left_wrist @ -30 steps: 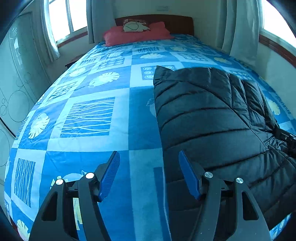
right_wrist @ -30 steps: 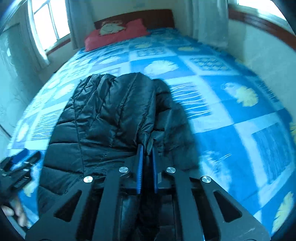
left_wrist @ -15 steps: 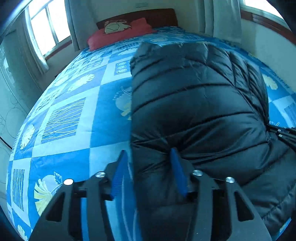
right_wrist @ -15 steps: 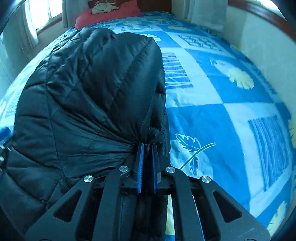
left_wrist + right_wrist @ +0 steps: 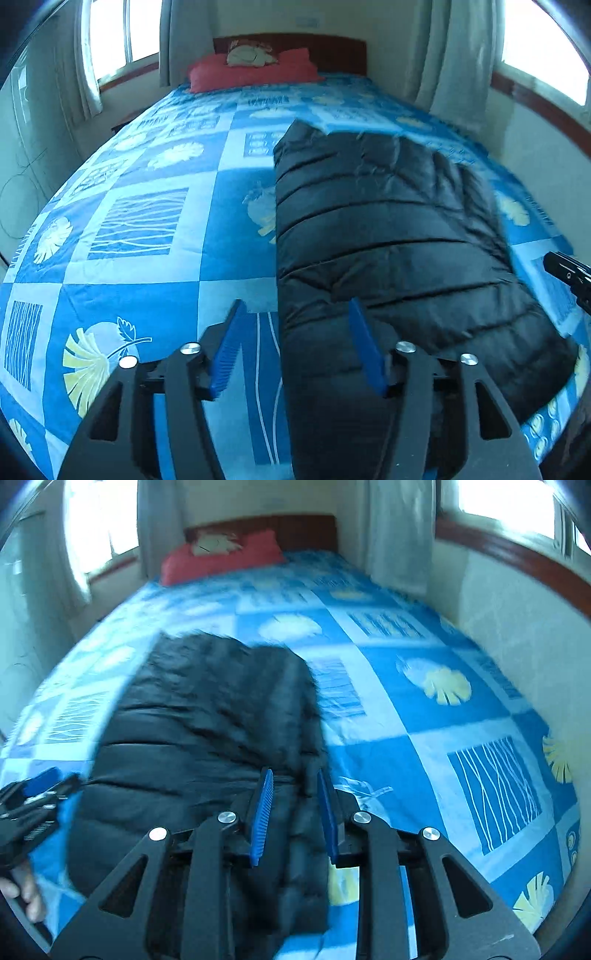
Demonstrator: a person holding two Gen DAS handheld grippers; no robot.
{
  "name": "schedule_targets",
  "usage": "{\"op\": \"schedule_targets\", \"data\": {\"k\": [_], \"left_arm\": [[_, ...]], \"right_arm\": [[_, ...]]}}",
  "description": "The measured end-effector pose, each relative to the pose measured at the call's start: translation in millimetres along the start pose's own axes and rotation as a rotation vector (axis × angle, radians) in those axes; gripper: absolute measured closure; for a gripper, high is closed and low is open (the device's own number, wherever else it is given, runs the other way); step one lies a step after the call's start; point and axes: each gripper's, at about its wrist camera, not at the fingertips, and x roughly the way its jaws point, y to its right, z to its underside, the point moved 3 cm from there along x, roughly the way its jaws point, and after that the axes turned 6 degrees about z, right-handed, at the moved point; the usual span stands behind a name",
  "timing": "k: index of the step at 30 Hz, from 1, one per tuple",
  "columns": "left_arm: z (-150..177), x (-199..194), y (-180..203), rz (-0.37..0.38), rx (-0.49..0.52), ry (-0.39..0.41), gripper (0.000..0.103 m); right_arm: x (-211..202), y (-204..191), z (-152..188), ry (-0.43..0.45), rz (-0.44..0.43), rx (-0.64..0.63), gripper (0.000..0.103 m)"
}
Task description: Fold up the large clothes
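jacket (image 5: pixel 388 236) released, lies folded | left claw (image 5: pixel 295 347) opening | right claw (image 5: pixel 295 808) opening

Daylight from blown-out windows (image 5: pixel 122 37); bluish cast; fisheye edges bent, dark; right view motion-blurred.

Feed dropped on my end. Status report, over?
Left gripper and right gripper opening, no grip. Black puffer jacket folded on bed. Nothing in the way.

Left claw (image 5: pixel 295 343) angled downward, jaws opening, right claw (image 5: pixel 295 808) likewise
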Motion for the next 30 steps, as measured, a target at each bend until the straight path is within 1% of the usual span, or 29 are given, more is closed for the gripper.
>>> {"op": "schedule_targets", "data": {"k": [1,2,3,4,5,6,7,8,10,11,14,18,19,22,25,26,28,30], "left_arm": [[1.8,-1.9,2.0,0.010,0.006,0.003,0.036],[6.5,-1.8,5.0,0.027,0.013,-0.008,0.036],[11.9,2.2,7.5,0.042,0.015,-0.029,0.036],[17.4,8.7,8.9,0.047,0.013,-0.048,0.036],[22.0,15.4,9.0,0.053,0.010,-0.062,0.035],[25.3,21.2,9.2,0.070,0.001,-0.075,0.035],[29.0,30.0,8.9,0.099,-0.016,-0.099,0.033],[31.3,37.7,8.8,0.117,-0.028,-0.117,0.031],[34.0,50.6,10.6,0.132,-0.029,-0.134,0.029],[36.3,56.6,13.0,0.115,-0.022,-0.132,0.028],[39.0,65.5,17.1,0.097,-0.015,-0.124,0.028],[39.7,61.4,16.6,0.100,-0.021,-0.118,0.028],[37.6,58.3,15.6,0.103,-0.021,-0.118,0.030],[26.9,34.3,10.8,0.075,-0.004,-0.106,0.031],[5.0,-0.3,-0.5,0.079,-0.049,-0.025,0.031],[-8.7,-10.7,-4.5,0.081,-0.067,0.020,0.031],[-34.5,-15.9,-9.3,0.069,-0.081,0.073,0.031],[-62.9,-3.9,-7.1,0.050,-0.090,0.076,0.031]], "right_arm": [[-7.7,-10.2,5.0,0.003,-0.029,-0.023,0.078],[-10.1,-19.4,11.2,-0.007,-0.051,-0.046,0.078],[-6.4,-29.8,21.4,-0.038,-0.064,-0.085,0.079],[0.4,-32.9,28.0,-0.060,-0.054,-0.110,0.080],[9.9,-35.9,36.4,-0.086,-0.020,-0.136,0.080],[27.6,-34.7,47.9,-0.124,0.035,-0.162,0.081],[38.5,-33.3,55.0,-0.140,0.045,-0.167,0.081],[47.4,-30.3,60.4,-0.147,0.039,-0.152,0.081],[64.4,-19.8,67.4,-0.162,0.001,-0.073,0.081],[67.6,-17.8,67.5,-0.164,-0.006,-0.052,0.081],[68.6,-22.2,68.8,-0.152,0.018,-0.061,0.081],[59.8,-27.5,72.7,-0.115,0.037,-0.068,0.081],[50.6,-29.8,70.6,-0.101,0.044,-0.073,0.081],[23.0,-32.7,56.9,-0.095,0.030,-0.061,0.081],[-13.1,-29.9,17.6,0.009,0.030,-0.018,0.073],[-18.7,-30.4,3.9,0.038,0.032,-0.011,0.072],[-18.4,-32.4,-28.5,0.089,0.035,0.007,0.072],[0.7,-34.4,-56.9,0.088,0.050,0.011,0.072]]}}
